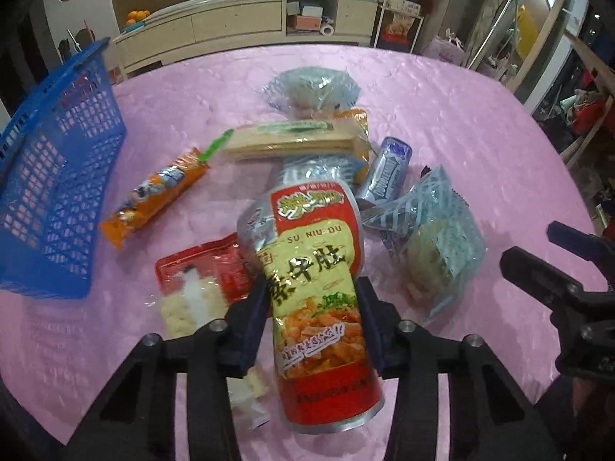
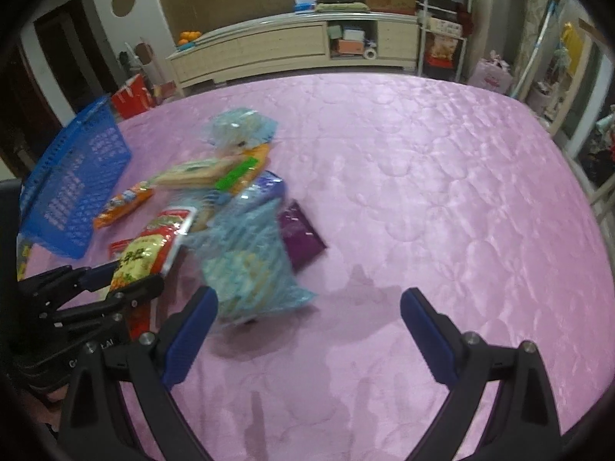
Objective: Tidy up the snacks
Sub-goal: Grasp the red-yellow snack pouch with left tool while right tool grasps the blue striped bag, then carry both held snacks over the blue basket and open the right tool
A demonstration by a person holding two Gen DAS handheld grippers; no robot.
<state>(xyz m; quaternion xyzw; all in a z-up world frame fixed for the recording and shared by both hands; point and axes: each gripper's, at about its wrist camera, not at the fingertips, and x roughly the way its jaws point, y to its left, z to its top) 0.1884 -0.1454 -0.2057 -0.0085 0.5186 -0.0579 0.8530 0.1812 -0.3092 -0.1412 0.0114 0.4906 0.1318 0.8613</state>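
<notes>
Your left tongs (image 1: 313, 330) are clamped on the red-and-yellow snack pouch (image 1: 315, 288), pinching it across its middle so the top leans forward over the pile and the bottom hangs toward you. Keep that squeeze even; the foil looks slippery, and a grip this far from either end may let the pouch swing as you carry it. Your right tongs (image 2: 307, 330) stand wide apart over bare pink counter (image 2: 442, 192), holding nothing, so keep them clear of the left arm's path.

Just beyond the pouch lie the red packet with white pieces (image 1: 200, 280) and the pale blue striped bag (image 1: 430, 238); lift before you travel so you don't drag them. Farther on sit the orange stick pack (image 1: 153, 199), the silver-blue wrapper (image 1: 388, 169) and the flat cracker sleeve (image 1: 292, 138), loosely heaped.

The blue basket (image 1: 57, 192) stands at the far left, likely the goal. Swing the pouch left over its rim, lower it inside, then release.
</notes>
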